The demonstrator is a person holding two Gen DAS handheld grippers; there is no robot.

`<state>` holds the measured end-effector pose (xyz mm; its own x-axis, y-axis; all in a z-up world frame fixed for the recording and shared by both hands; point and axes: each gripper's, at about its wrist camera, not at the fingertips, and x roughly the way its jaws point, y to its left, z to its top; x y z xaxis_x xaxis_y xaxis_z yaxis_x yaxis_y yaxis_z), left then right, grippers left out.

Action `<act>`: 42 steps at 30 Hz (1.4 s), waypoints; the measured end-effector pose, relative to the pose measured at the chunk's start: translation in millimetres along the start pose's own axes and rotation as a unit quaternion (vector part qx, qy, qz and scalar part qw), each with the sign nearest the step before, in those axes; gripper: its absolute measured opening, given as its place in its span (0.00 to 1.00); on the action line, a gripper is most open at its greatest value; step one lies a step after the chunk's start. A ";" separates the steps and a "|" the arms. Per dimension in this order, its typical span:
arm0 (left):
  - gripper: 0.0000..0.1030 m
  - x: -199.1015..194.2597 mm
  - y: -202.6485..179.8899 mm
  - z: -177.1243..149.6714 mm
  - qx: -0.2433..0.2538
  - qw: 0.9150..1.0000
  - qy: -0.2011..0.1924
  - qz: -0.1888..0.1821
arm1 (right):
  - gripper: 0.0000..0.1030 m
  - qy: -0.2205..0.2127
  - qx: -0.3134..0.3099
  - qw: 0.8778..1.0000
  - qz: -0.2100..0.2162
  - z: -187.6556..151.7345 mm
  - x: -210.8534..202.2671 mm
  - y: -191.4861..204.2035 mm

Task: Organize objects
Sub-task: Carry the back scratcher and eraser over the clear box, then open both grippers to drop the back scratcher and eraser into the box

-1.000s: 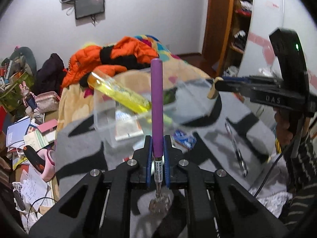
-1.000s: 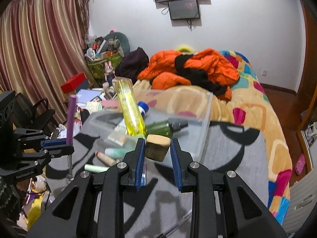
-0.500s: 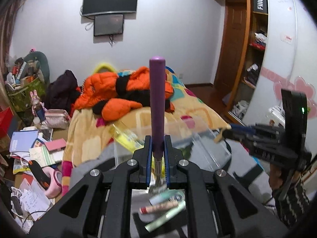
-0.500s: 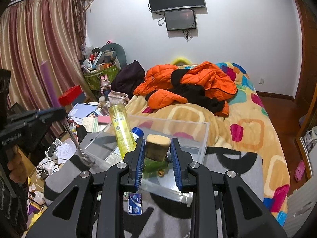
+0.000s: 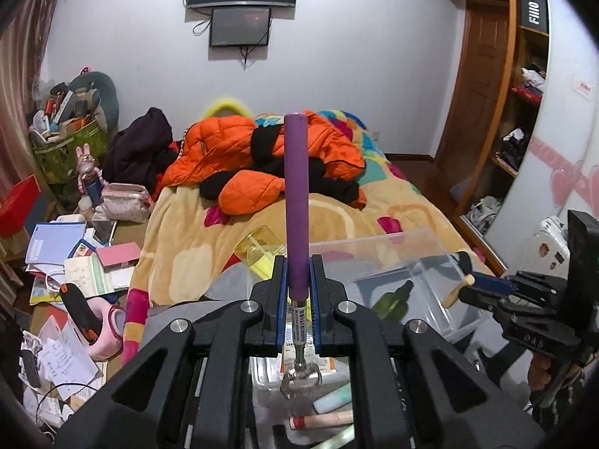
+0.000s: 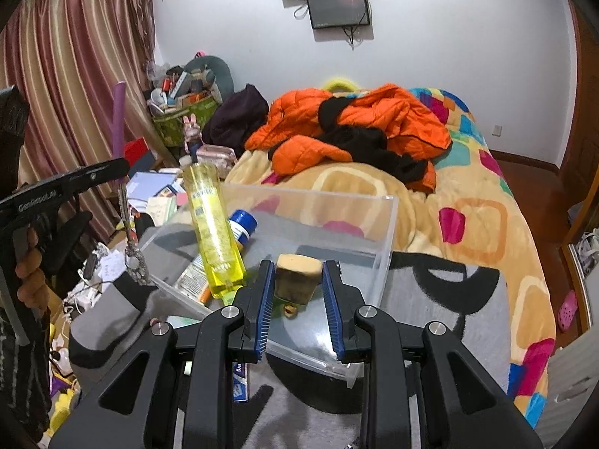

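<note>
Raised since a second ago — left tool, now over the clear bin, pinching an upright purple wand, claw end down. Yellow bottle — leaning in the bin's left side on the bed. Right tool — clamped on a wooden cap above the bin.

Left gripper: black angular frame, blue finger pads, silver round screws, white "GenRobot.AI" lettering on side. Right gripper: same black frame, ribbed blue pads, silver screws, "DAS" marking. Dark striped sleeve at wrist.
</note>
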<state>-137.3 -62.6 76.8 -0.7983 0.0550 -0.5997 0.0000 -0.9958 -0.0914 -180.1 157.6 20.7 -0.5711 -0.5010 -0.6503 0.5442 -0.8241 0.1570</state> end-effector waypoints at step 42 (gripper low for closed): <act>0.47 57.7 -59.3 -15.9 0.077 0.994 0.065 -0.031 | 0.49 0.027 -0.012 0.999 -0.019 -2.6 14.1 8.9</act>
<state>-173.8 0.8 35.0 -0.7099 0.1160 -0.6947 -0.1468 -0.9890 -0.0151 -181.8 143.9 11.0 -0.5585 -0.4531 -0.6948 0.5376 -0.8356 0.1128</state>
